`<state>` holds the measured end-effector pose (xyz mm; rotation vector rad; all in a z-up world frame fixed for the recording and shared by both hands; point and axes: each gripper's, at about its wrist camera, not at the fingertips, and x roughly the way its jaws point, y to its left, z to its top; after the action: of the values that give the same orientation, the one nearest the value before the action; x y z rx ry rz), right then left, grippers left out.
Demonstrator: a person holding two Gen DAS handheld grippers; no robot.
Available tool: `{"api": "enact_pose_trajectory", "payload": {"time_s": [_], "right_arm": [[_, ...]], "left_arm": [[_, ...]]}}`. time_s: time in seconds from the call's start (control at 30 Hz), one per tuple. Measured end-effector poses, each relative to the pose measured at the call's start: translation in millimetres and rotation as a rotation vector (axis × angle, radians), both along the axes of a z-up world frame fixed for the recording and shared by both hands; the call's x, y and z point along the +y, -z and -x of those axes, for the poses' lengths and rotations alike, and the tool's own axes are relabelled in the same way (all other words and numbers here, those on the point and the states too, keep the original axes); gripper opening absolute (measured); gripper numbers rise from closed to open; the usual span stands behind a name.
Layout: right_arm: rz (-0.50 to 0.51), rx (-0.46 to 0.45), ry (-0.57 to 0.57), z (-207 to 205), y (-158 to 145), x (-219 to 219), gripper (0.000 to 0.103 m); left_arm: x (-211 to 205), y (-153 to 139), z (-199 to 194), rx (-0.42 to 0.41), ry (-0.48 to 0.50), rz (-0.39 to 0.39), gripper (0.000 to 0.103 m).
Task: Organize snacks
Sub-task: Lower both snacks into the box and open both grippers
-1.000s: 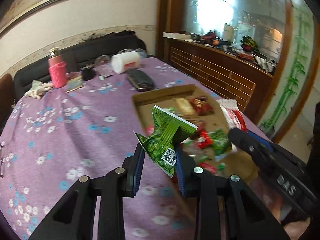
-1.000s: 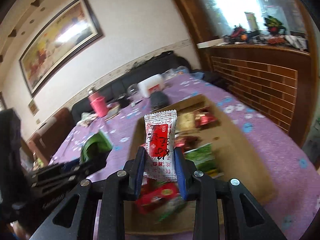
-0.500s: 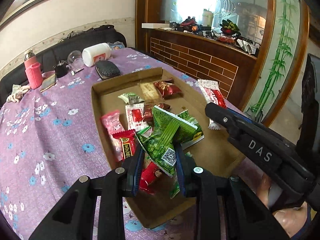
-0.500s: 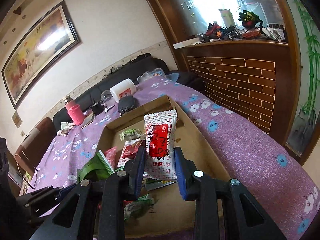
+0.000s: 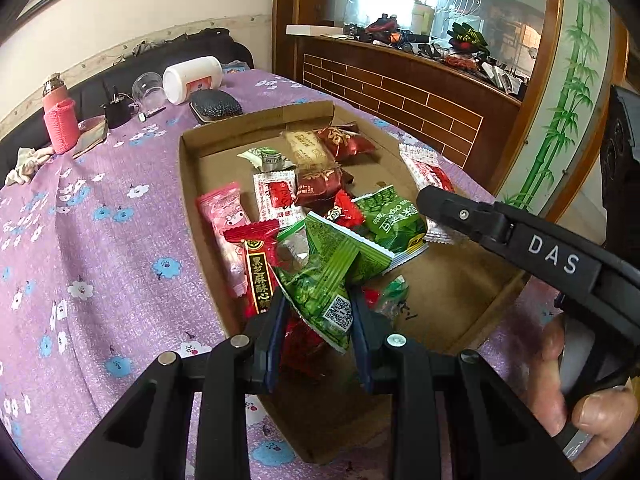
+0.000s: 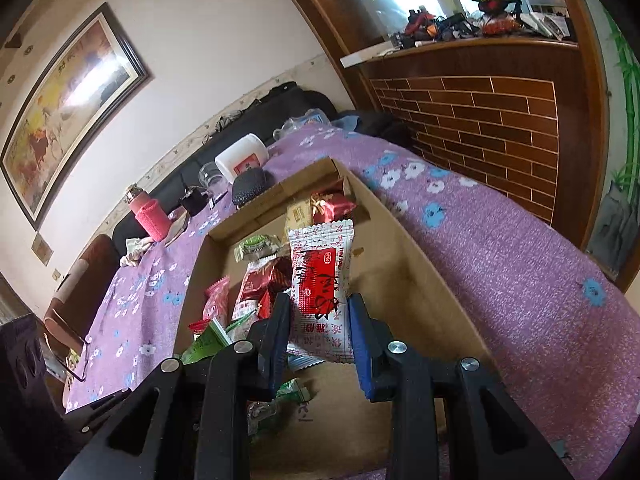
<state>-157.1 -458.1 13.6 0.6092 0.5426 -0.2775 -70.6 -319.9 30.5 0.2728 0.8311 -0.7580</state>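
Left gripper (image 5: 318, 312) clamped on crinkled green foil snack packet (image 5: 328, 276). Right gripper (image 6: 318, 320) pinching white-and-red plastic snack packet (image 6: 322, 280). Both above shallow brown cardboard tray (image 5: 460, 292).

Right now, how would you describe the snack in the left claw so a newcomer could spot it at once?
On the purple flowered tablecloth sits a shallow cardboard box of wrapped snacks. Over its near end, the left claw grips a green packet. Unlike the green packets lying flat in the box, it is lifted, crumpled, and shows a white QR code.

A table under purple floral cloth (image 5: 100, 240) carries a cardboard tray (image 5: 192, 184), pink bottle (image 5: 60, 120), white jar (image 5: 192, 78) and black case (image 5: 214, 106).
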Motion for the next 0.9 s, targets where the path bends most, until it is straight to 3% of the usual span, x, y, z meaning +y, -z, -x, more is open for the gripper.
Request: {"api": "enact_pose_trajectory", "payload": {"time_s": [0.13, 0.9], "right_arm": [[-0.011, 0.013, 0.003, -0.9, 2.3, -1.6, 0.031], [0.006, 0.052, -0.003, -7.8, 3.6, -0.5, 0.032]], "left_arm": [[0.0, 3.0, -3.4, 0.026, 0.003, 0.002, 0.028], [-4.3, 4.3, 1.5, -0.003, 0.025, -0.017, 0.028]]}}
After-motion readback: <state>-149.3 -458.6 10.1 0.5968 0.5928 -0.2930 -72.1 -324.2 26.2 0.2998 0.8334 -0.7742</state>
